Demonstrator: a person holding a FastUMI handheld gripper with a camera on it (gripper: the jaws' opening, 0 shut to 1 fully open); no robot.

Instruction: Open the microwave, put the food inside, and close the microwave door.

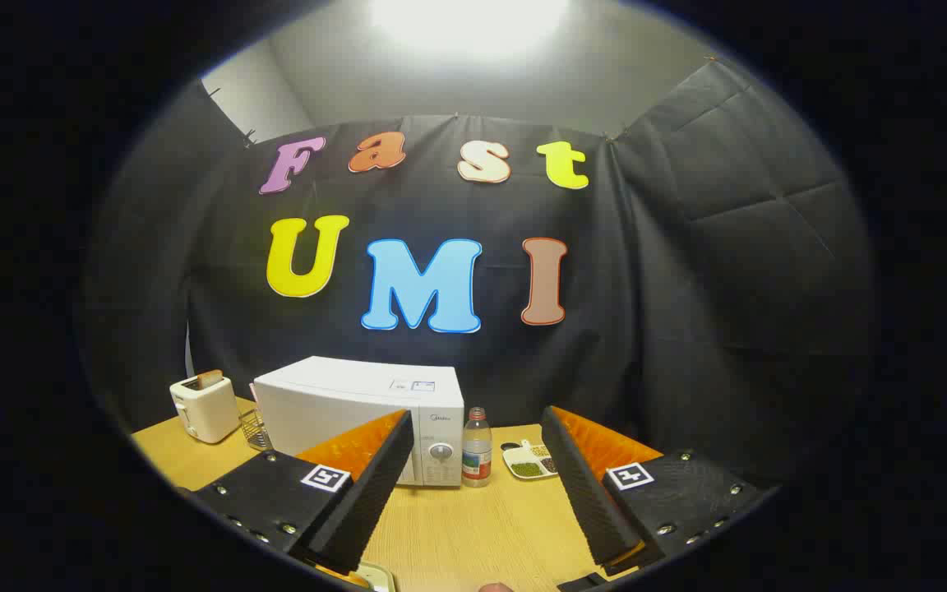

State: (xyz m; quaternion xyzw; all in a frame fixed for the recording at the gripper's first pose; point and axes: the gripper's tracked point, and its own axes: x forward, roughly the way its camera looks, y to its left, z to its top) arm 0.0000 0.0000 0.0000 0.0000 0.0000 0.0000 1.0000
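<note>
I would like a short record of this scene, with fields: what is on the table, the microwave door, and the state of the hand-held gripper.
table: wooden table
microwave: white microwave, beyond the fingers, door shut
bottle: bottle upright, beside the microwave's control side
food: divided plate with food, beside the bottle
toaster: toaster, on the microwave's other side
hand-held gripper: hand-held gripper open, holding nothing, above the table

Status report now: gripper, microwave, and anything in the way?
Gripper open, holding nothing. Microwave ahead on table, door shut. Bottle beside microwave, food tray next to bottle.
</note>
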